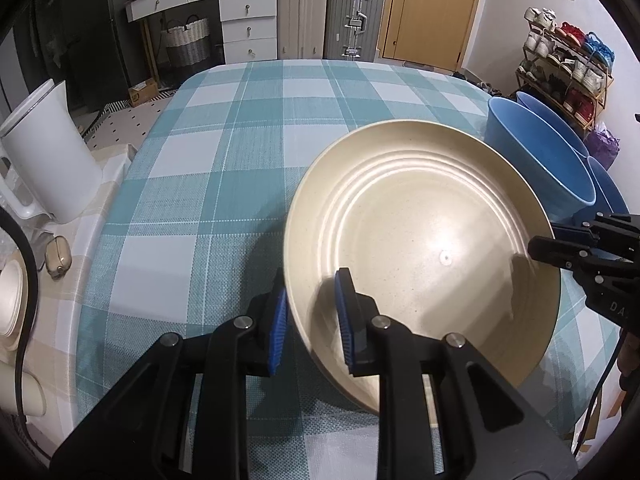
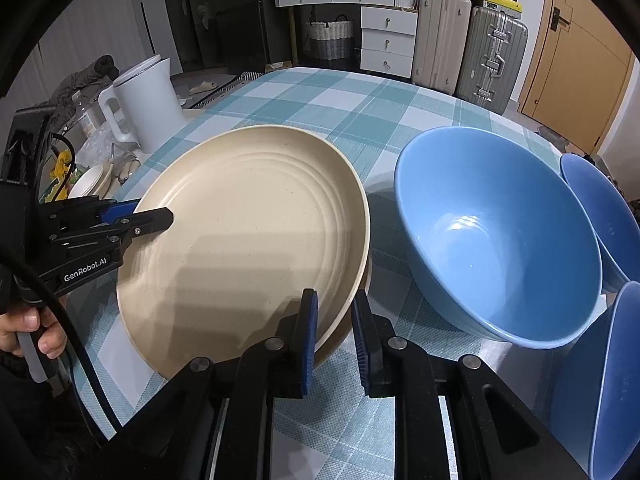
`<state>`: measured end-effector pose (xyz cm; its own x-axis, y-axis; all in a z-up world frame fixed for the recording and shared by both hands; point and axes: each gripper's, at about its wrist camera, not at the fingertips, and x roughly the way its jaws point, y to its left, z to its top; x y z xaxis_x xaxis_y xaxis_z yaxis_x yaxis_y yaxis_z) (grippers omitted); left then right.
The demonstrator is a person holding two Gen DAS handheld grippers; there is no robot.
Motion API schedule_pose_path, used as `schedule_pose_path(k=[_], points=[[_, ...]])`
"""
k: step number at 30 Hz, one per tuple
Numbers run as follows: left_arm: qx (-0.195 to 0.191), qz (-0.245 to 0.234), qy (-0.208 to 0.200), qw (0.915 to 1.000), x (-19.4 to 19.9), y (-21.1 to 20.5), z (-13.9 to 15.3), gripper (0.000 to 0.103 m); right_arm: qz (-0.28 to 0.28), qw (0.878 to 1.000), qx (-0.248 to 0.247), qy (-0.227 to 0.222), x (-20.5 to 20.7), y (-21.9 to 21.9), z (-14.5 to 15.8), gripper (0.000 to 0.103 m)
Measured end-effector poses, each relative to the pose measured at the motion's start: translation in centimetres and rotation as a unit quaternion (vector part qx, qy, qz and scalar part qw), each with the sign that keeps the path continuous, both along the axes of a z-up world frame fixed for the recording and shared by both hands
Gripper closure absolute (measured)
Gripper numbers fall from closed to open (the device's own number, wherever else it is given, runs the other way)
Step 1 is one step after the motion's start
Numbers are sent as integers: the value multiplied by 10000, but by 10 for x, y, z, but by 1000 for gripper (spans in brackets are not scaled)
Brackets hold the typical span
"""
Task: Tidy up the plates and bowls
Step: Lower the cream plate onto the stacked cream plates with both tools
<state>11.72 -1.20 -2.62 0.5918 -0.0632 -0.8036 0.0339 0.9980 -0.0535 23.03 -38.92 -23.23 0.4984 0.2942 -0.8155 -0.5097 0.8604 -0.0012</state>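
Observation:
A cream ribbed plate (image 1: 424, 248) is tilted above the checked tablecloth, held from both sides; it also shows in the right wrist view (image 2: 248, 232). My left gripper (image 1: 312, 320) straddles its near-left rim, one blue pad inside and one outside, shut on the rim. My right gripper (image 2: 336, 332) straddles the opposite rim, with a gap between its pads and the rim. A second cream rim (image 2: 356, 304) shows just under the plate. Three blue bowls sit to the right: a large one (image 2: 496, 240) and two partly cut off (image 2: 600, 216), (image 2: 608, 380).
A white kettle (image 2: 144, 100) stands at the table's left edge, with cream dishes (image 2: 92, 180) and clutter beside it. The teal checked tablecloth (image 1: 248, 160) stretches far ahead. Suitcases, drawers and a door stand behind the table.

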Motion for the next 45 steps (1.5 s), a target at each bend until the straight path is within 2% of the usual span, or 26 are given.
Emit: schedule_pose_path(k=[12,20,31,45], points=[[74,-27,45,10000,2,-3,-6,83,-21,10000,-85,-32,-2,3,-4,84],[398,-59,-30,9992,0,-11,-9,83,-3,9996,-251,-147,-4,6,-5,83],[465,-84,-11,9989,0,-13,-10,83,2,9993,-325,-174,-5,4,-7,82],[171,-112,60,9998,1,-4,-11,83,-13,9998,-207,-16,-3,-1,-13,79]])
